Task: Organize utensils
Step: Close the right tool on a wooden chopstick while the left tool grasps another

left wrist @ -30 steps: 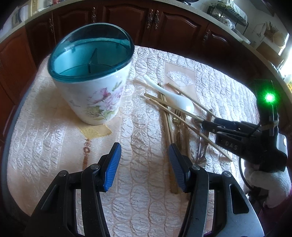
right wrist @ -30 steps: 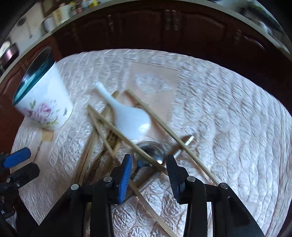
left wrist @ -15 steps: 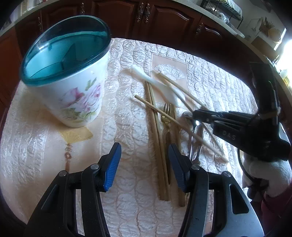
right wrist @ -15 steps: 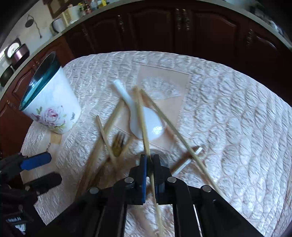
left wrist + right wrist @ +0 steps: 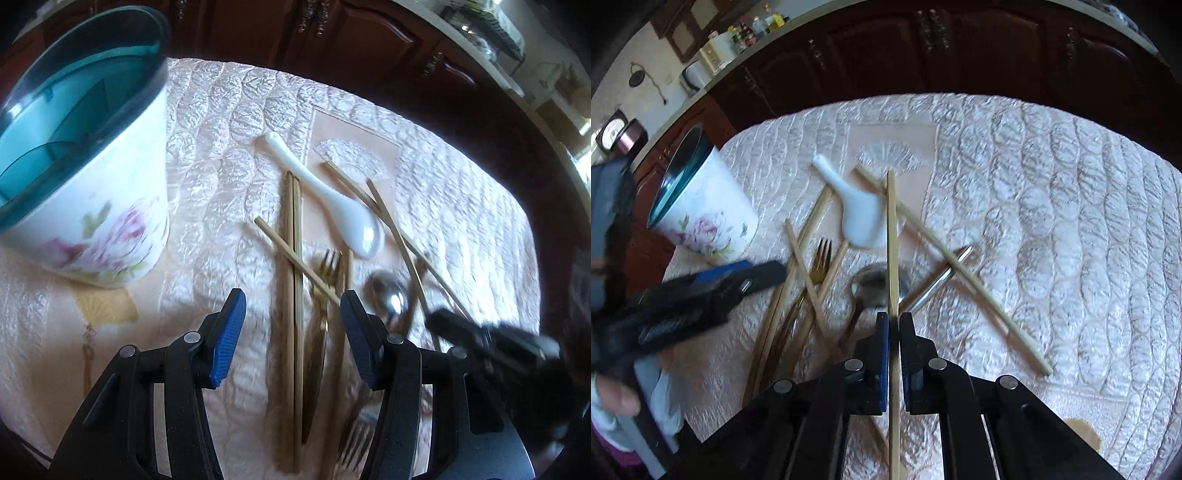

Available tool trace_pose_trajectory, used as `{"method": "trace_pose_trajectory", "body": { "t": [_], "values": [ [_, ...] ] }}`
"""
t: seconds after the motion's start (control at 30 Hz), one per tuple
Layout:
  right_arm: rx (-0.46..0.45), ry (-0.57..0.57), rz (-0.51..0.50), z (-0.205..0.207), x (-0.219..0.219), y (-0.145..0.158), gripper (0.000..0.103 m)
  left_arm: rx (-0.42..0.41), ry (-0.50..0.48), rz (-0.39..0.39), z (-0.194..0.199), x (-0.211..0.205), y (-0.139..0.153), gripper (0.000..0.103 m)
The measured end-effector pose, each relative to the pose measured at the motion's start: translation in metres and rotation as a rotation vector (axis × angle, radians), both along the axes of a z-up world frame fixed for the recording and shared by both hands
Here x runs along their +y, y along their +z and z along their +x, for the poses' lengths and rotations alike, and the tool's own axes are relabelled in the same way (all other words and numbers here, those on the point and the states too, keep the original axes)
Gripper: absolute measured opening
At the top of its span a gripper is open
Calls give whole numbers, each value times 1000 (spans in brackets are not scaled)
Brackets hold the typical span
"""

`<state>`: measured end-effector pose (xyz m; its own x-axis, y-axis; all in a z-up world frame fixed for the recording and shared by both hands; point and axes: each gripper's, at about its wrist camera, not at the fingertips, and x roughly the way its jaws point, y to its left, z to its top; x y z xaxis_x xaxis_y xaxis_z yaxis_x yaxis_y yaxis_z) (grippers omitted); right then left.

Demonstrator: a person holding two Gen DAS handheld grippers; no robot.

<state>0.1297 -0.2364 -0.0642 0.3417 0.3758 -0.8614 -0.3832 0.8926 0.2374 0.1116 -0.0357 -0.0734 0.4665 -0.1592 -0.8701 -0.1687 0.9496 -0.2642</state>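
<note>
- The right gripper [image 5: 893, 334] has its blue-padded fingers [image 5: 882, 354] clenched on 1 pale bamboo chopstick [image 5: 892, 236], which runs straight toward 12 o'clock in the right wrist view, its far tip above the white ceramic soup spoon [image 5: 862, 218].
- The left gripper [image 5: 293, 328] hangs with its fingers released, wide apart and empty, over the jumble of utensils on the quilted cream tablecloth [image 5: 461, 206].
- The floral white utensil holder with a teal divided insert [image 5: 92, 192] stands at 10 o'clock in the left wrist view, near the pile but apart from it.
- Left on the cloth: more chopsticks, a gold-coloured fork [image 5: 325, 280] and a steel spoon [image 5: 391, 297], crossing each other.
- Handling, as a judgement: the chopstick is light, stiff and smooth, so it could pivot or slip in the pads. The hold sits well back from its far tip; a firm pinch should keep it from swinging while it is tipped upright into a compartment of the holder.
</note>
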Motion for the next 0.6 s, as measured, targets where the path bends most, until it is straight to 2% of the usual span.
{"method": "trace_pose_trajectory", "body": {
  "t": [0.1,0.2,0.27,0.3,0.5,0.53,0.6],
  "values": [
    [4,23,-28,-1,4,-1,6,25,20,12,10,-1,-8,53],
    [-15,6,-19,6,2,3,12,29,41,27,18,-2,-13,53],
    [-16,-7,-3,15,1,5,27,30,51,30,21,-3,-13,53],
    [-14,-9,-1,20,2,5,28,30,54,31,24,-3,-13,53],
    [30,-19,45,46,7,-4,28,37,69,37,38,-6,-17,53],
    [36,-17,57,51,7,-6,23,34,69,38,41,-6,-17,51],
    [48,-15,58,59,12,-13,14,27,63,43,45,-7,-17,31]
  ]
}}
